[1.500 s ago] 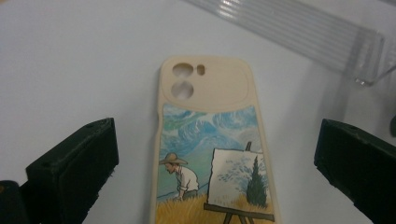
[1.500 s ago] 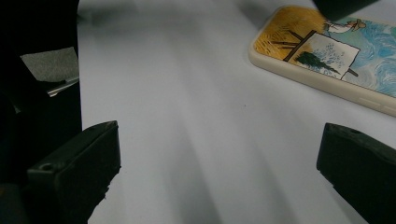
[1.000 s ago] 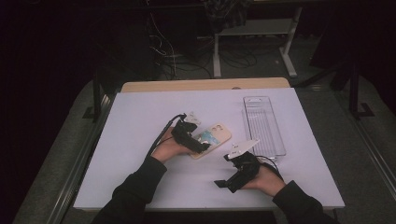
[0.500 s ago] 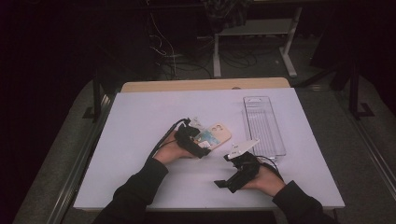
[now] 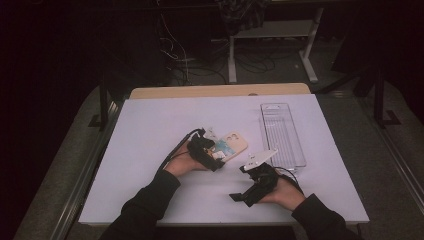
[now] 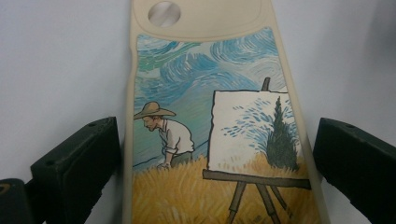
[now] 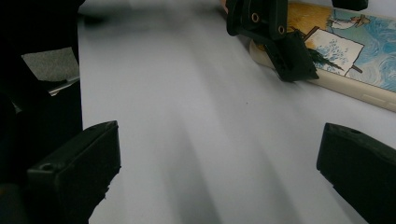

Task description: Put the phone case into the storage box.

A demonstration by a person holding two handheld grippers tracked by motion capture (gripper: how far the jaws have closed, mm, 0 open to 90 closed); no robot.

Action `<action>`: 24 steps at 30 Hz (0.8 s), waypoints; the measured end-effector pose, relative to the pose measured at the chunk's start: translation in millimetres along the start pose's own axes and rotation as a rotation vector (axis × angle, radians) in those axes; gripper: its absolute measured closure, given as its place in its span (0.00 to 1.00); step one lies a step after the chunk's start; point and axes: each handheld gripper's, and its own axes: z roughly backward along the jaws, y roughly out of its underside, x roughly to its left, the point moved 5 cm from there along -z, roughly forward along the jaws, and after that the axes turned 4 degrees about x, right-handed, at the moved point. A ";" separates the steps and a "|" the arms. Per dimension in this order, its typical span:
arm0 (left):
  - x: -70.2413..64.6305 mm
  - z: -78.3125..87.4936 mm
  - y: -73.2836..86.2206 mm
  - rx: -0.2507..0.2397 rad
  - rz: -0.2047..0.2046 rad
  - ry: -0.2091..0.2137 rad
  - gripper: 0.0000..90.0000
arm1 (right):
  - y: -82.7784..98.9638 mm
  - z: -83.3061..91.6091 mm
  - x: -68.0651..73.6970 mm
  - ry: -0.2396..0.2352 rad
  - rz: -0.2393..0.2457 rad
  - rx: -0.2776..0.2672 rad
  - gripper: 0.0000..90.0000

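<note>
The white bench (image 5: 150,150) is taking up most of the high view, lying flat and carrying everything else, with a wooden edge showing along its far side. Toward its right far part a clear plastic tray (image 5: 282,132) is standing lengthwise, well apart from the hands. Near the middle of the bench a cream phone case (image 5: 234,146) is lying flat with its printed side up; in the left claw view the phone case (image 6: 215,140) is showing a painter in a straw hat, a canvas on an easel, yellow grass and a swirling blue sky, with a round camera hole at its far end. The left claw (image 5: 212,155) is sitting over the near end of that case, and the left claw (image 6: 219,163) is straddling it, its two black jaws standing wide, one on each long edge of the case; the left jaw is looking just beside the edge, while a thin strip of bench is showing between the right jaw and the case, so it is not gripping. The right claw (image 5: 250,190) is resting lower on the bench, near the person's side and apart from the case, with a grey plate on top. In its own view the right claw (image 7: 219,172) is gaping wide over bare bench, holding nothing, with the case and left claw farther off.
</note>
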 end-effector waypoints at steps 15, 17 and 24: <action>1.4 3.7 1.5 -0.010 -0.002 -0.002 0.09 | 0.0 -1.7 1.5 -0.004 -0.011 0.004 0.00; 1.5 3.6 1.3 -0.010 -0.001 0.000 0.10 | 0.2 -1.6 1.2 -0.003 -0.010 0.003 0.00; 2.0 4.2 1.0 -0.003 0.001 0.000 0.11 | 0.1 -0.2 0.8 -0.005 -0.011 -0.002 0.00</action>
